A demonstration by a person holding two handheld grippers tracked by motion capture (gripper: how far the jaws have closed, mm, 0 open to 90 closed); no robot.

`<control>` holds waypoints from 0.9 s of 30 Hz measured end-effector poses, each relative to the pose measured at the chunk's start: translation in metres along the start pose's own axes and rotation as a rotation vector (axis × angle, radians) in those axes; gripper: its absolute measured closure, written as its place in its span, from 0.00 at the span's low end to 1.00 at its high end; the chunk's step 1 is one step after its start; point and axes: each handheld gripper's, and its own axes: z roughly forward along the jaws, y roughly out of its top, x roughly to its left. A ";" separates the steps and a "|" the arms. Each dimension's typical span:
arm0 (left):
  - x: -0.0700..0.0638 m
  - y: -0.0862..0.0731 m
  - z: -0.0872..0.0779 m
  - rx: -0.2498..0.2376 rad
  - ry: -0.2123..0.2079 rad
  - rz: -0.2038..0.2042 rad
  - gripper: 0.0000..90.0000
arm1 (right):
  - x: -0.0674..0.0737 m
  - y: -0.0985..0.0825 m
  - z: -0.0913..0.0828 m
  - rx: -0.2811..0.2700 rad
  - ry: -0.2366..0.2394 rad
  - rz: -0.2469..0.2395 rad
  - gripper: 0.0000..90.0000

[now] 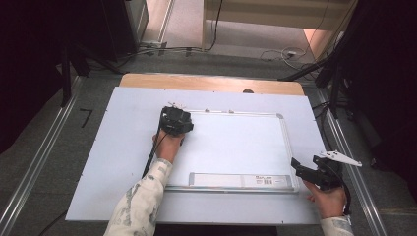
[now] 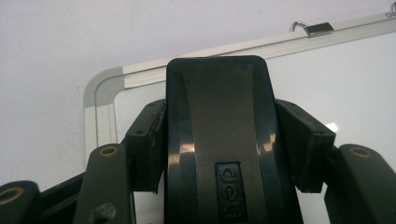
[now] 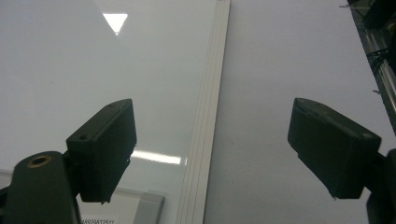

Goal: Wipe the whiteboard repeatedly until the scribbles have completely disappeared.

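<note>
Pinching black eraser (image 2: pixel 219 140) between jaws, left hand-held gripper (image 1: pixel 175 121) over whiteboard (image 1: pixel 236 142) corner.

A: What's the held thing?
B: Black whiteboard eraser (image 2: pixel 219 140), glossy, "deli" logo on its back, clamped on both sides betw. the jaws, at the board's top-left corner.
A: And the board?
B: Whiteboard (image 1: pixel 236 147), silver frame, lying flat, surface clean, pen tray (image 1: pixel 241 181) along near edge.
</note>
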 end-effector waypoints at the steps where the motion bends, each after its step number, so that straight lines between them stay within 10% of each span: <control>1: 0.002 0.001 0.001 0.004 -0.005 0.002 0.45 | 0.000 0.000 0.000 -0.001 0.000 0.000 0.16; 15: -0.007 -0.017 -0.008 -0.030 0.006 -0.006 0.45 | 0.000 0.000 0.000 -0.002 -0.002 0.000 0.16; 27: -0.032 -0.036 -0.027 -0.028 -0.060 0.068 0.45 | 0.003 0.001 0.002 0.004 -0.001 -0.002 0.16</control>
